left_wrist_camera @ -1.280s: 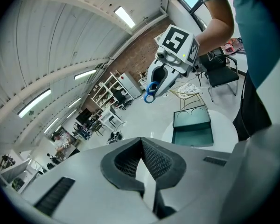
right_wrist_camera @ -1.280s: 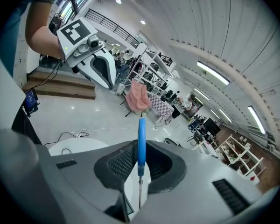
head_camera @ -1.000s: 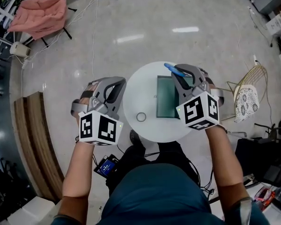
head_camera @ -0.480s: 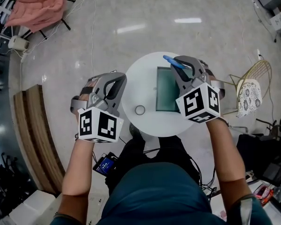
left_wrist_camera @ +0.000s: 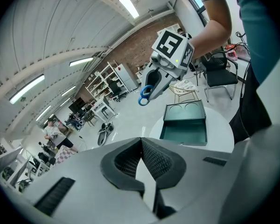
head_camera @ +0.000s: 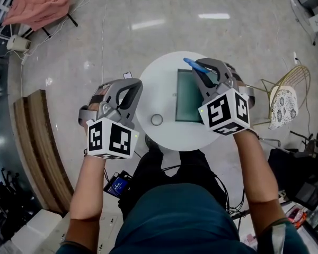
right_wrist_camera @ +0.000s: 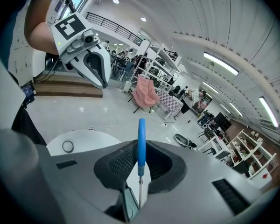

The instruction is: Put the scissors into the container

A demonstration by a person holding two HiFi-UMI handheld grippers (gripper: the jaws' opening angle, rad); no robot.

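Scissors [head_camera: 195, 66] with a blue handle are clamped in the right gripper [head_camera: 202, 74], held in the air over the far right part of the round white table [head_camera: 158, 83]. In the right gripper view the handle sticks out past the pads and the metal blade runs down between them. The dark green container [head_camera: 186, 102] lies on the table's right half, open at the top. A small ring [head_camera: 157, 119] lies on its near left part. The left gripper [head_camera: 131, 91] hangs at the table's left edge, jaws pressed together on nothing. Each gripper's cube bears black-and-white square markers.
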